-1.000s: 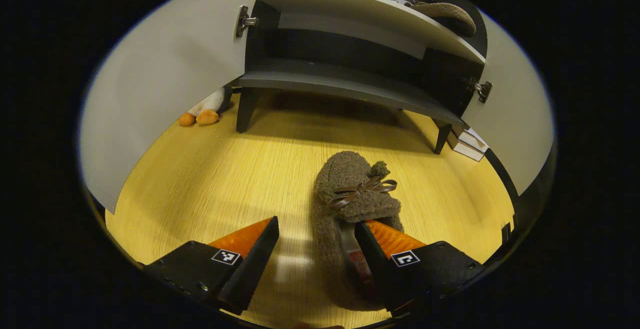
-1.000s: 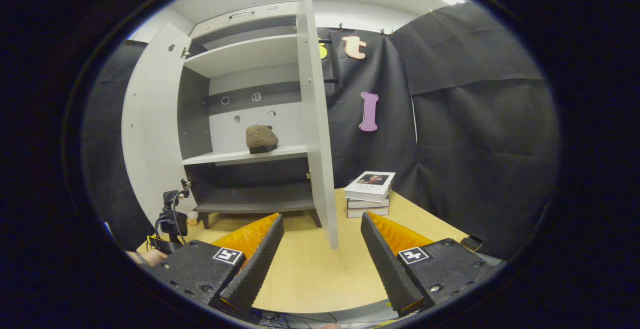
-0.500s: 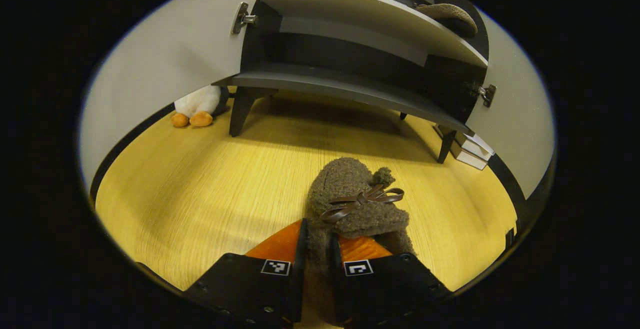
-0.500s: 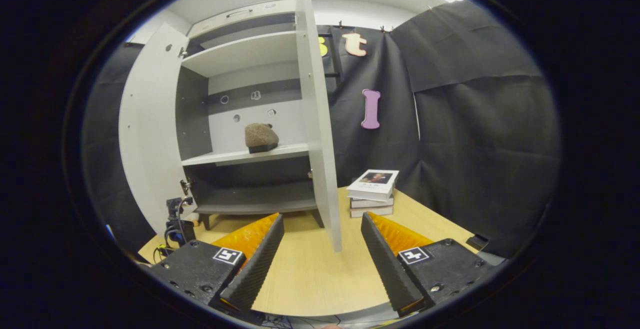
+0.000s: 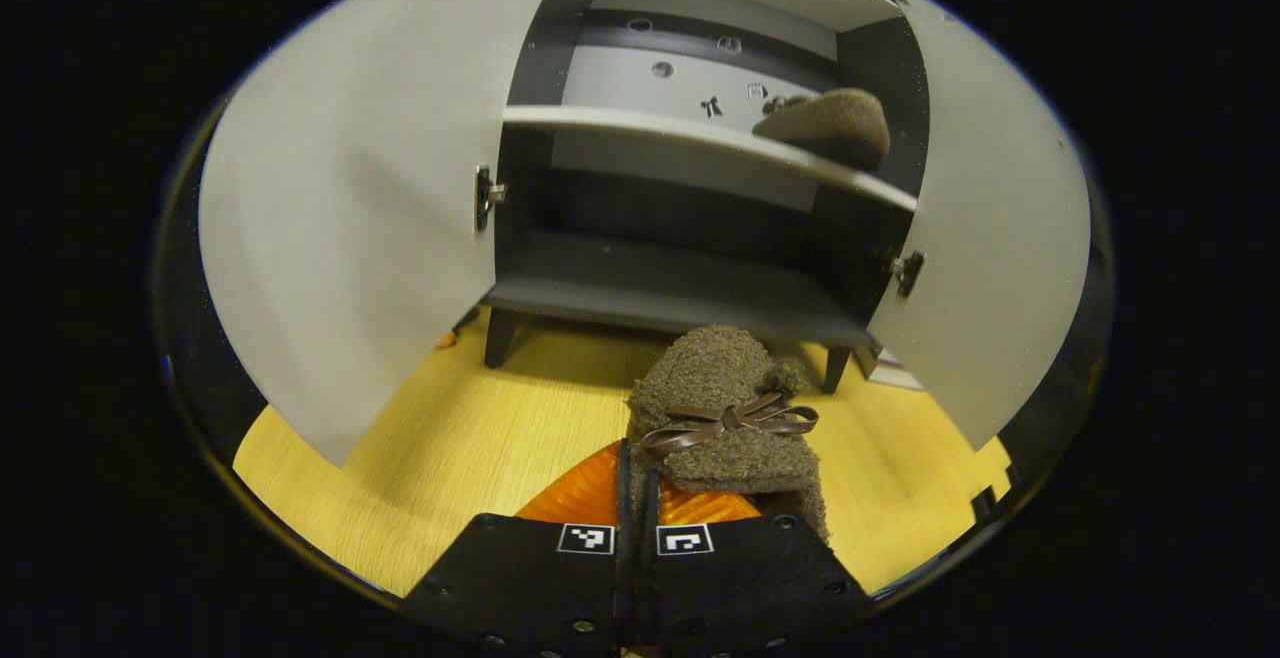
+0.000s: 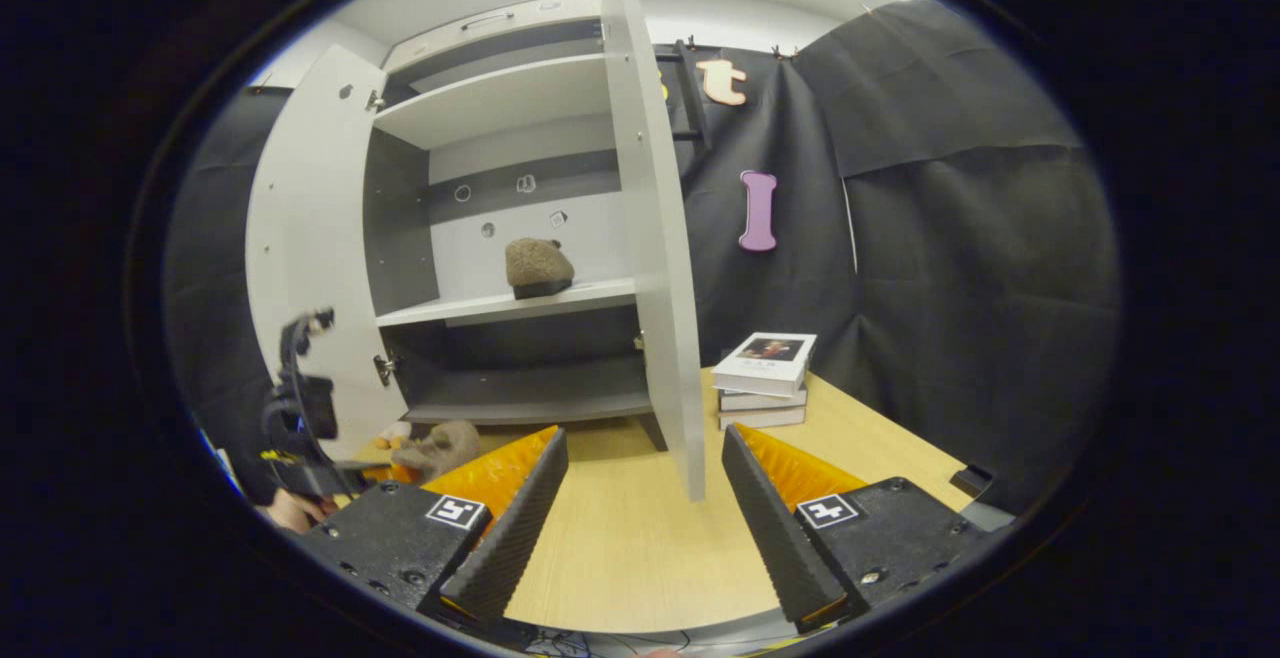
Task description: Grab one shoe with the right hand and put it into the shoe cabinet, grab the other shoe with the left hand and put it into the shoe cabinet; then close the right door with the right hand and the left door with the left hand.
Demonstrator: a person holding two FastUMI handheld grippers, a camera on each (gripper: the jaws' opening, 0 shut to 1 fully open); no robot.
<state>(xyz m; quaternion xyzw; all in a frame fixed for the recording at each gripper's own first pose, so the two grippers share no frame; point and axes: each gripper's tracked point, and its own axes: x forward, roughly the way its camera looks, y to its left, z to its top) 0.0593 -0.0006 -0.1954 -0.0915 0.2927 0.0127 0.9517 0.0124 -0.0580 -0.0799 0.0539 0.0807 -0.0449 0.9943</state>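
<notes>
- Fuzzy brown fleece covers the slipper (image 5: 722,408), held off the yellow wooden worktop (image 5: 440,458) in front of the open shoe cabinet (image 5: 690,268); the left gripper (image 5: 634,498) has its fingers pressed nearly together, pinching the slipper's heel edge.
- It looks light and soft, so the collar will crush and the toe may droop; a grip on the heel rim, clear of the ribbon bow (image 5: 730,416), seems sensible.
- The matching slipper (image 5: 828,124) already sits on the right of the middle shelf (image 5: 640,126), leaving room to its left and on the dark bottom shelf.
- Both doors stand open: the left door (image 5: 360,238) and right door (image 5: 985,248) flank the approach.
- The right gripper (image 6: 640,508) hovers with fingers spread, holding nothing, near the right door's edge (image 6: 665,268); stacked books (image 6: 765,378) lie beyond it.
</notes>
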